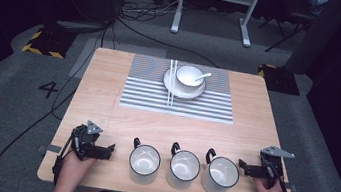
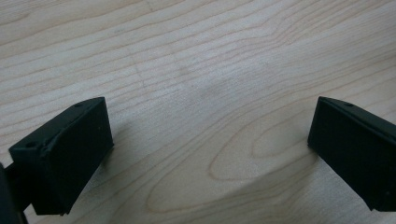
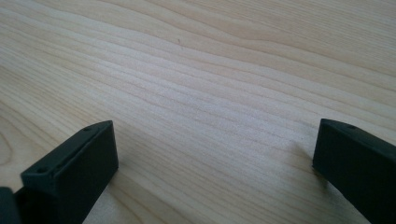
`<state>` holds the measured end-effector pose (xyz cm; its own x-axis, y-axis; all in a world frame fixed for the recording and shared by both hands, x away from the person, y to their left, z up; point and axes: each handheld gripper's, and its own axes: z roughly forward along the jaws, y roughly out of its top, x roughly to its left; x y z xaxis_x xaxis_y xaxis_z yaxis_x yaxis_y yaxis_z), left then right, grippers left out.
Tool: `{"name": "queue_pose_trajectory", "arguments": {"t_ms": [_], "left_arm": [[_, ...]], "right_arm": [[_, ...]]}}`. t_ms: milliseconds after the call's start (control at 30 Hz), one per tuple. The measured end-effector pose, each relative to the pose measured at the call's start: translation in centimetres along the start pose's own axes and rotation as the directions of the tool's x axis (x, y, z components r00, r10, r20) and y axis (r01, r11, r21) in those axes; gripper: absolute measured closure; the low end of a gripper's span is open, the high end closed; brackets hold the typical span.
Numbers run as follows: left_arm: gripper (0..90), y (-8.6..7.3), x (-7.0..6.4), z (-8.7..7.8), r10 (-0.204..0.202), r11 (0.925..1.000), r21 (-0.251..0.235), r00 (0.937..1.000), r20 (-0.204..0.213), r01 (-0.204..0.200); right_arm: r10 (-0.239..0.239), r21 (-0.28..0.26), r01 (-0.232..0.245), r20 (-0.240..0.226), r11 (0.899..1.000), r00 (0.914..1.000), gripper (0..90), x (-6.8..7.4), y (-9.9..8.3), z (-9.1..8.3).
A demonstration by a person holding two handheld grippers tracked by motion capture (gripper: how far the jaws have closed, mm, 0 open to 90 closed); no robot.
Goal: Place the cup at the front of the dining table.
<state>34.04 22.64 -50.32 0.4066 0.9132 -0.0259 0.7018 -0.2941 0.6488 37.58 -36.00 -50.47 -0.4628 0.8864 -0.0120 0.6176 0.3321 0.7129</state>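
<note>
Left gripper (image 1: 111, 151), lower left of the high view: jaws spread wide and empty, pointing toward the frame's centre, low over the wooden table (image 1: 102, 96). In the left gripper view, bare wood grain lies between the jaws.

Right gripper (image 1: 240, 166), lower right: jaws likewise spread wide, holding nothing.

Between the grippers, three white mugs stand in a row along the lower edge: left mug (image 1: 143, 164), middle mug (image 1: 183, 168), right mug (image 1: 220, 175). The right gripper sits just beside the right mug.

Upper centre: striped placemat (image 1: 143, 92) with plate (image 1: 168, 81), bowl (image 1: 189, 76), spoon (image 1: 203, 75) and chopsticks (image 1: 171, 83).
</note>
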Motion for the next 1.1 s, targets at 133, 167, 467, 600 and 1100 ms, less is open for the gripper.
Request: {"name": "queue_pose_trajectory", "arguments": {"t_ms": [133,167,467,600,1100], "left_arm": [[3.8,0.0,0.1,-0.5,-0.037,0.9986,-0.036,0.9984,0.044,0.039],[7.4,0.1,0.1,-0.8,-0.047,0.9967,-0.063,0.9963,0.071,0.052],[4.4,1.2,-1.1,-2.6,0.007,0.9889,-0.148,0.9927,0.120,0.011],[3.6,1.8,-1.8,-3.9,0.016,0.9796,-0.200,0.9883,0.152,0.015],[3.8,2.8,-4.3,-8.5,0.047,0.9544,-0.299,0.9859,0.160,0.003]], "right_arm": [[-0.002,0.001,0.002,0.000,1.000,1.0000,0.0,0.0,0.0,0.0],[0.000,-0.001,0.000,0.006,1.000,1.0000,0.0,0.0,0.0,0.0],[0.000,0.000,0.000,0.007,1.000,1.0000,0.0,0.0,0.0,0.1],[0.000,0.000,0.000,0.007,1.000,1.0000,0.0,0.0,0.0,0.1],[0.004,-0.001,-0.004,0.007,1.000,1.0000,0.0,0.0,0.0,0.1]]}}
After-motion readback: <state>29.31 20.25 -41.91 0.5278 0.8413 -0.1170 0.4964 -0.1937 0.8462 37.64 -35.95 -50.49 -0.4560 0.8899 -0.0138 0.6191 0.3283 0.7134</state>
